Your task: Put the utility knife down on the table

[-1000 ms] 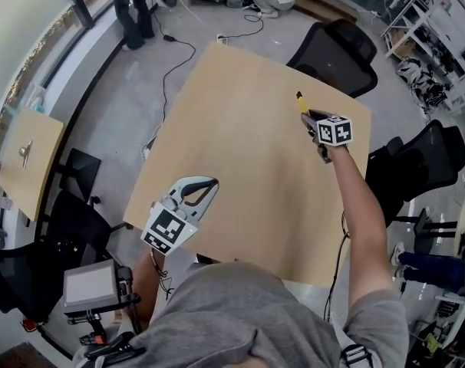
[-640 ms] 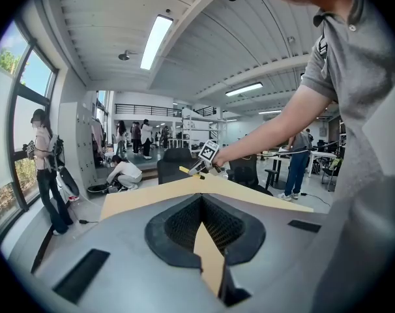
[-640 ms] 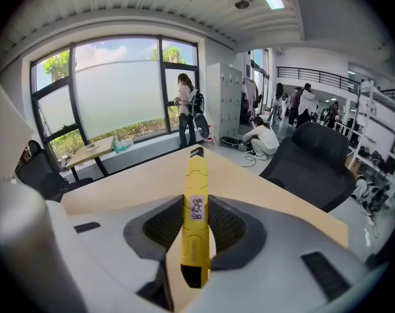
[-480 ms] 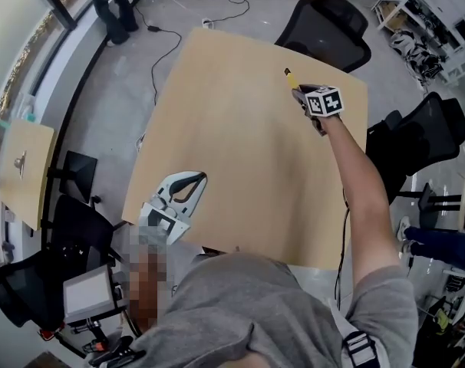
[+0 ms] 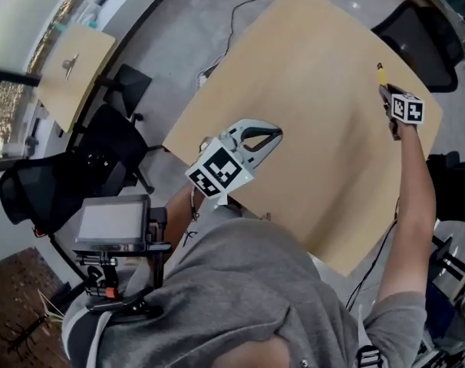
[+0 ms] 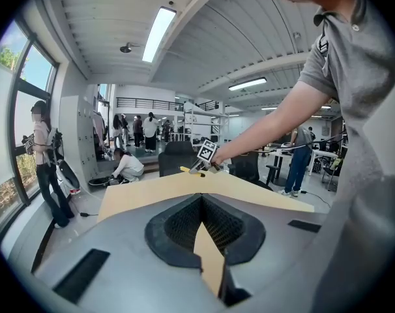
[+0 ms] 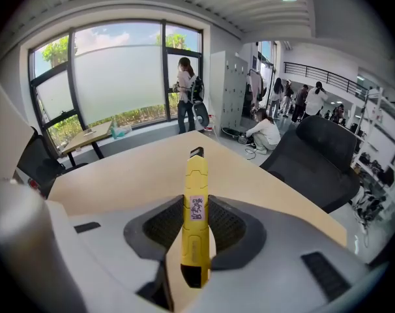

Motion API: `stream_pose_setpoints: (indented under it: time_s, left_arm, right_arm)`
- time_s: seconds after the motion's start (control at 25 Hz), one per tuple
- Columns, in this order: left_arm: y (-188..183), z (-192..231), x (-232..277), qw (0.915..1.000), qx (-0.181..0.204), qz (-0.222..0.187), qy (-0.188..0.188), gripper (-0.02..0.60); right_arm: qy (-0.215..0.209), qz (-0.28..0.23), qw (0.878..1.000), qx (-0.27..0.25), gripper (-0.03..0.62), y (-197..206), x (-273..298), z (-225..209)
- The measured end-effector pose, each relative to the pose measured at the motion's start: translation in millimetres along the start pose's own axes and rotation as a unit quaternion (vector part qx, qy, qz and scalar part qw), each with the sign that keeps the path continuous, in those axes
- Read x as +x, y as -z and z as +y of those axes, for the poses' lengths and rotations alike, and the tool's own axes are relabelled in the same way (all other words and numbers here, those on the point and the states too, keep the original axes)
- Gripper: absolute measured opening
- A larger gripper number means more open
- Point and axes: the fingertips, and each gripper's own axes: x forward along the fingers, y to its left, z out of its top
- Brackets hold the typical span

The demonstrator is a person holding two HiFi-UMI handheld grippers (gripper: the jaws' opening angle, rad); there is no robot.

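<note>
The yellow utility knife (image 7: 197,181) stands between the jaws of my right gripper (image 7: 196,208), which is shut on its handle; the black tip points away over the table. In the head view that gripper (image 5: 389,95) hovers over the far right part of the light wooden table (image 5: 309,75), the knife (image 5: 381,73) sticking out ahead of it. My left gripper (image 5: 277,134) is shut on nothing above the table's near left edge. From the left gripper (image 6: 201,197) view, the right gripper (image 6: 207,158) and knife (image 6: 191,170) show across the table.
Black office chairs (image 5: 417,41) stand past the table's far right corner. A small wooden side table (image 5: 75,60) and another black chair (image 5: 48,190) are on the left. A screen on a stand (image 5: 113,225) sits beside me. Cables (image 5: 240,6) run over the floor.
The right gripper has sunk toward the table with the knife still in its jaws. The head view has swung and tilted. The left gripper stays shut near the table's edge.
</note>
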Motion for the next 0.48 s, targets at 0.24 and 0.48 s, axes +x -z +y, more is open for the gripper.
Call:
stream_pose_setpoints:
  time_s: [0.24,0.48]
  left_arm:
    - [1,6,12,0.9999,-0.01,0.01,-0.002,0.003]
    - [24,11,18,0.9997,-0.013,0.009,0.016,0.003]
  right_arm:
    - [-0.017,0.022,0.999,-0.017,0.118,17,30,-1]
    - [-0.017,0.05,0.997,-0.051,0.118,48,69,3]
